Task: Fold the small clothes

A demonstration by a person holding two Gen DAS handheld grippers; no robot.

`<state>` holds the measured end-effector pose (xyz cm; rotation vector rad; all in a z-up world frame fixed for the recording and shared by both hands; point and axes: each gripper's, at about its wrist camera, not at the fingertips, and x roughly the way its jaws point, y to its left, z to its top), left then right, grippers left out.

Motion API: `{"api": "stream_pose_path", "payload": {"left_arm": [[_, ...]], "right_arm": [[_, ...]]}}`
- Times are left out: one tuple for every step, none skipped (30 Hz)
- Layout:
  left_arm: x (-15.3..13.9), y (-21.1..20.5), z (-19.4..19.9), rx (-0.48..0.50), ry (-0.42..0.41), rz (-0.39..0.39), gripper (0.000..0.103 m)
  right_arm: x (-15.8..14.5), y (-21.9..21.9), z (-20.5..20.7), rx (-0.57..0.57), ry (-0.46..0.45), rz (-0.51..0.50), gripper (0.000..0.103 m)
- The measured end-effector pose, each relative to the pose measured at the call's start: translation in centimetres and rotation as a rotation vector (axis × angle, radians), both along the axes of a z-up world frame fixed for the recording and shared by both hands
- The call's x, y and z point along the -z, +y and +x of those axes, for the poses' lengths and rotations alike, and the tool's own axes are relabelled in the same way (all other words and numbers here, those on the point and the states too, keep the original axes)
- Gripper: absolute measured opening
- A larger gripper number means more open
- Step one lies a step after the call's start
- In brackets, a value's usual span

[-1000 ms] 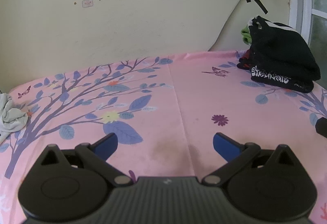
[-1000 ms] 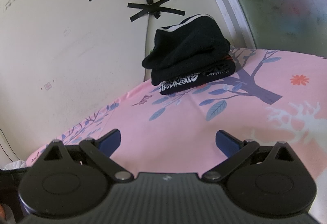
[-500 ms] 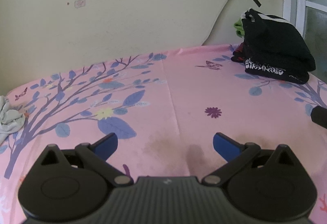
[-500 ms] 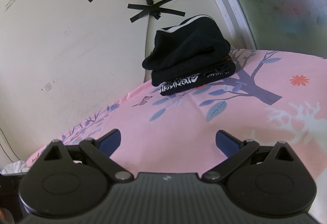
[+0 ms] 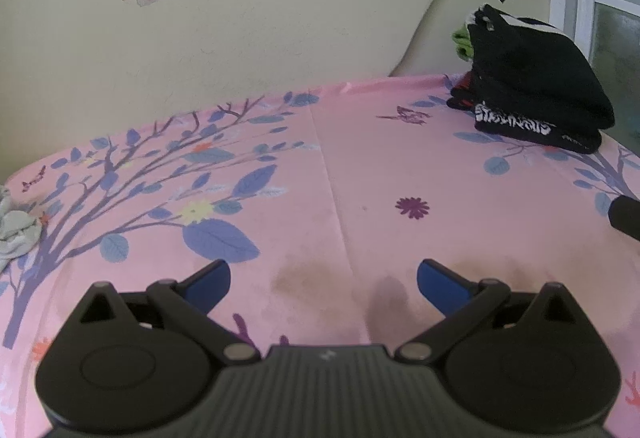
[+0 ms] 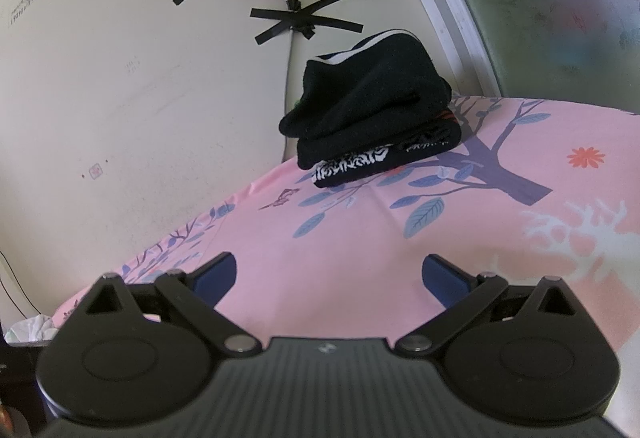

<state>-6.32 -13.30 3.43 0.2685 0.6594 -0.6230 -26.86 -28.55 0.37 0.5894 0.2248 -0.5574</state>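
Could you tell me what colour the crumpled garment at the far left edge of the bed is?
The crumpled garment is pale grey-green, seen best in the left wrist view.

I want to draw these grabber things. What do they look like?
Both look alike. The left gripper and right gripper each have a dark grey ribbed body with a tiny pale logo, two round black discs with triangle-shaped cut-outs, black link bars with silver pins, and two blue fingertips. No cables, sleeves or hands show.

Folded pile (image 5: 532,78) cornered, sheet (image 5: 360,158) bare
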Motion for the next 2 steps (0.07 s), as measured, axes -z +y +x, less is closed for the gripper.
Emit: {"api": "stream_pose_path", "payload": {"left_arm": [[0.04,-0.01,0.07,0.002,0.007,-0.001,0.103],[0.05,0.02,0.14,0.004,0.013,-0.005,0.103]], "right_arm": [[0.00,-0.01,0.00,0.000,-0.001,0.000,0.096],[-0.08,0.05,0.01,0.001,0.000,-0.001,0.096]]}}
